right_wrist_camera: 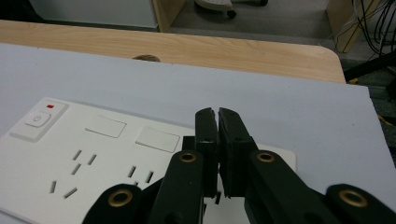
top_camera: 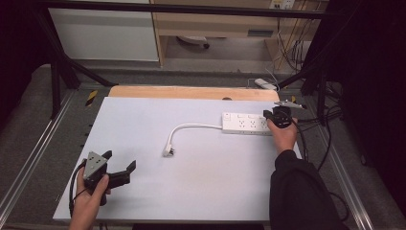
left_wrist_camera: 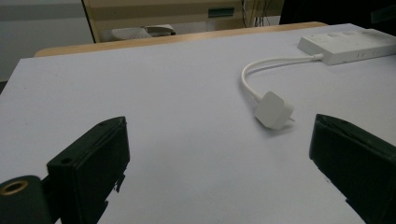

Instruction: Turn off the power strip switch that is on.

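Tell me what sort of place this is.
Probably a lab or workshop data-collection bench: a white table inside a black frame, a power strip with its loose plug, and bundled cables by wooden shelving behind.

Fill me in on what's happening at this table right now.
A person holds a gripper in each hand over a white table. The right gripper, jaws shut, presses down on the right end of a white power strip. The left gripper hangs open near the front left corner, empty. The strip's short cord curls left, its plug lying loose on the table.
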A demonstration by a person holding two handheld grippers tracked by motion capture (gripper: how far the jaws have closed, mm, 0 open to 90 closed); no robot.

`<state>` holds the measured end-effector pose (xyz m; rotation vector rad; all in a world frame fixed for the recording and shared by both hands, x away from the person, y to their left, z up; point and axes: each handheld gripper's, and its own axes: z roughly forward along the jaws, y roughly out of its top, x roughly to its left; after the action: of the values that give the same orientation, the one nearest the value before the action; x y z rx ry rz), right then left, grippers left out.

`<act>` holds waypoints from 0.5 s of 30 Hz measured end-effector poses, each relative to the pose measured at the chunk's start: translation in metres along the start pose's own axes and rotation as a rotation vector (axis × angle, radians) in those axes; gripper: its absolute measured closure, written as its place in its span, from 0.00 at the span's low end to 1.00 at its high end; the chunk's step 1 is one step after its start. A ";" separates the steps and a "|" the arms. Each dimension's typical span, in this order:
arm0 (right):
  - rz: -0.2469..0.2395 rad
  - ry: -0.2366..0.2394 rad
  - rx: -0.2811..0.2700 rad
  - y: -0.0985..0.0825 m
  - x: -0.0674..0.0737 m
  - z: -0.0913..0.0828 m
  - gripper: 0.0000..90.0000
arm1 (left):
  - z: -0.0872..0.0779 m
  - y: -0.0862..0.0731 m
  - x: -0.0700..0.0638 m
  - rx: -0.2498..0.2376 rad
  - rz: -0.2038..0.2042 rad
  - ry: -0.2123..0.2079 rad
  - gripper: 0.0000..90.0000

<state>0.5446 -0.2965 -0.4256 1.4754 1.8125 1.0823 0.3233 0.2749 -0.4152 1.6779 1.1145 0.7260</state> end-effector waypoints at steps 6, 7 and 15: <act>0.004 0.005 -0.016 0.004 0.005 -0.007 0.94 | 0.000 0.000 0.000 0.004 -0.003 0.007 0.05; 0.003 0.000 -0.017 0.005 0.005 -0.008 0.93 | 0.000 0.000 0.000 0.005 -0.002 0.007 0.05; -0.003 0.021 -0.021 0.011 0.014 -0.018 0.74 | 0.000 -0.001 0.000 0.013 -0.001 0.005 0.05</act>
<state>0.5318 -0.2869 -0.4058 1.4540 1.8118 1.1160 0.3228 0.2752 -0.4167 1.6870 1.1260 0.7241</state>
